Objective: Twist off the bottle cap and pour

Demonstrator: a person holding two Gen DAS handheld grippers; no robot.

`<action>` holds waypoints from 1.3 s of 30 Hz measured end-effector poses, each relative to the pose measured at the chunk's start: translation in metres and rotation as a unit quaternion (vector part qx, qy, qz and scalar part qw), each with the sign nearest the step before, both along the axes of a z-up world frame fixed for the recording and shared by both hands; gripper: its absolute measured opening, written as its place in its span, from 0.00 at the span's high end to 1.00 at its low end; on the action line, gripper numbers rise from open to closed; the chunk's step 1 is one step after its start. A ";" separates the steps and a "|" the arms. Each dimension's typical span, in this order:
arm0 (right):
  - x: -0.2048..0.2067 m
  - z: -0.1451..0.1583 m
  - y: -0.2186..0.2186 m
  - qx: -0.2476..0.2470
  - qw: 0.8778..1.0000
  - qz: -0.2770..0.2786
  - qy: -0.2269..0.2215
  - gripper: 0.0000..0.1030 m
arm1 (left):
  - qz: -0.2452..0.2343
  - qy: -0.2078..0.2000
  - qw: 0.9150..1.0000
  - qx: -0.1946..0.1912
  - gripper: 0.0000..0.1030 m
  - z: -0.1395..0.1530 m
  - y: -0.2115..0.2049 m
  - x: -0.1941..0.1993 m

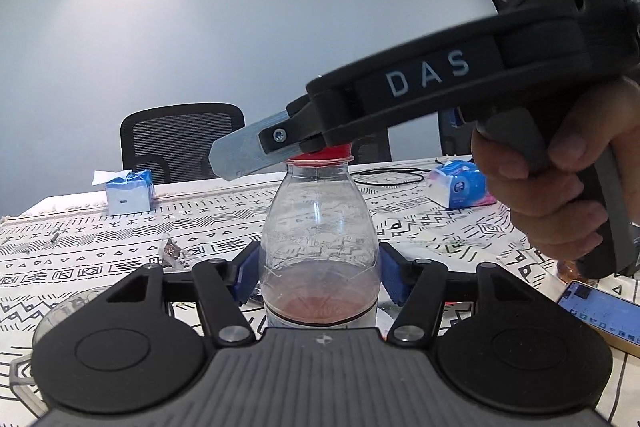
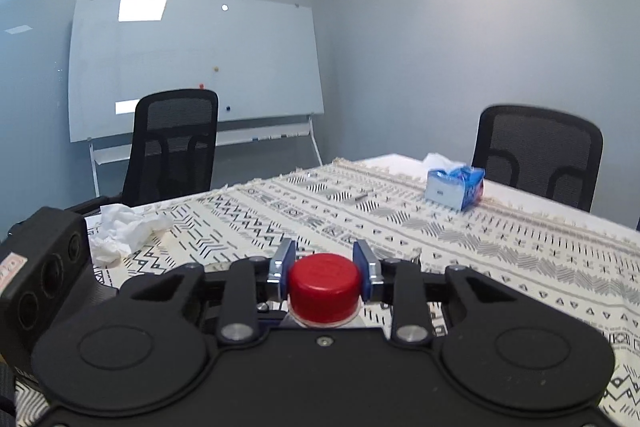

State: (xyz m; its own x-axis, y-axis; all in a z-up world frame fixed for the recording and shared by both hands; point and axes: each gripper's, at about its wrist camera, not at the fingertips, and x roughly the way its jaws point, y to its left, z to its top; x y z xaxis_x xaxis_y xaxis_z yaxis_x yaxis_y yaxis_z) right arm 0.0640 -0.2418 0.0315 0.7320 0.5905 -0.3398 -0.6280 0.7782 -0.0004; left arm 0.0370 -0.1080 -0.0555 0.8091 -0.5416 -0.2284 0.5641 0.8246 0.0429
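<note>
A: Where is the clear plastic bottle (image 1: 320,227)?

B: It stands upright on the bench (image 1: 80,251), which is covered by a white cloth with black geometric patterns. A little reddish-brown liquid sits in its lower part. The left gripper (image 1: 319,273) has its blue-padded fingers (image 1: 245,269) clamped on the bottle's body, one pad on each side.

A: And the round red screw cap (image 2: 324,285)?

B: It is on the bottle's neck. In the right wrist view the right gripper (image 2: 324,269) has its fingers (image 2: 285,263) pressed against the cap's left and right sides, so it is clamped on the cap. In the left wrist view that same gripper comes in from the upper right, held by a person's hand (image 1: 560,183), and its metal finger tip reaches across the cap.

A: What else is on the bench?

B: A blue and white tissue pack (image 2: 454,185) lies far off to the right in the right wrist view, with a crumpled white tissue (image 2: 120,227) at the near left. In the left wrist view a phone with a lit screen (image 1: 600,311) lies near the right edge, and a second blue tissue pack (image 1: 460,185) lies just behind the hand. Black mesh office chairs (image 2: 172,143) stand at the far side, and a whiteboard (image 2: 192,63) stands against the wall.
</note>
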 end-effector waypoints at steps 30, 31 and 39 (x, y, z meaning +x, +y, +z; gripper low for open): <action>-0.016 -0.016 -0.003 0.041 0.995 -0.066 -0.057 0.58 | 0.011 -0.017 1.000 -0.001 0.43 -0.005 -0.012 -0.009; -0.018 -0.014 0.002 0.033 0.994 -0.086 -0.060 0.53 | 0.014 -0.017 1.000 -0.001 0.43 -0.005 -0.013 -0.009; -0.019 -0.018 0.031 0.003 0.984 -0.157 -0.088 0.68 | 0.018 -0.017 1.000 -0.003 0.43 -0.005 -0.014 -0.011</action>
